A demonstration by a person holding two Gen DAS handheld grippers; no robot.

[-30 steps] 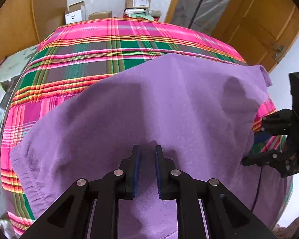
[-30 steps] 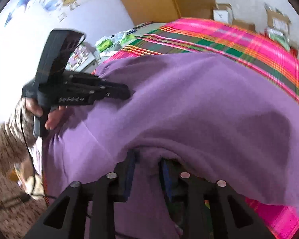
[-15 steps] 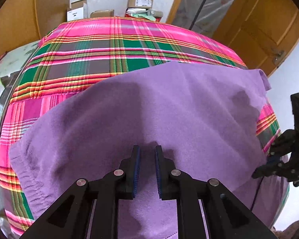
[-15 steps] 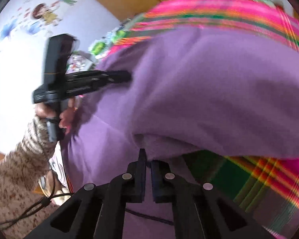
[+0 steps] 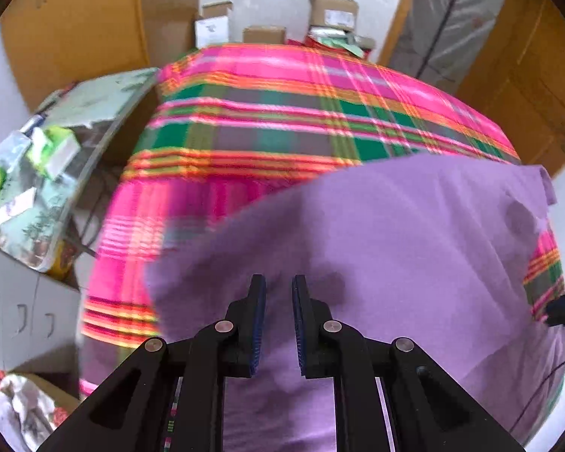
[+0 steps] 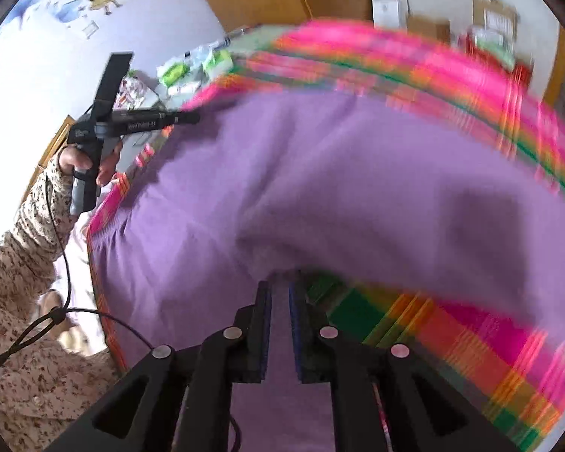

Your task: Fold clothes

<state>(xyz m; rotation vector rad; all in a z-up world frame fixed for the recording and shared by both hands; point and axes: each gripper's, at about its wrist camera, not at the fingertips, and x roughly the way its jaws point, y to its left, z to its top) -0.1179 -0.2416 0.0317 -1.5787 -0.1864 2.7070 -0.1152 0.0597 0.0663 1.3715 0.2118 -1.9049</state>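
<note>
A purple garment (image 5: 395,248) lies across a plaid-covered bed (image 5: 282,113). The left gripper (image 5: 278,290) hovers above it, fingers narrowly parted, empty. The right gripper (image 6: 280,290) pinches the garment's edge.

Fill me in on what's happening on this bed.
A person is folding a purple garment spread over a bed with a bright plaid cover, using a handheld claw in each hand. The left claw hovers over the cloth with a gap between its fingers and nothing visibly pinched. The right claw sits at a raised fold of the purple cloth; whether it grips it is hard to tell. Both views are blurred by motion, so the fold is mid-way.
</note>
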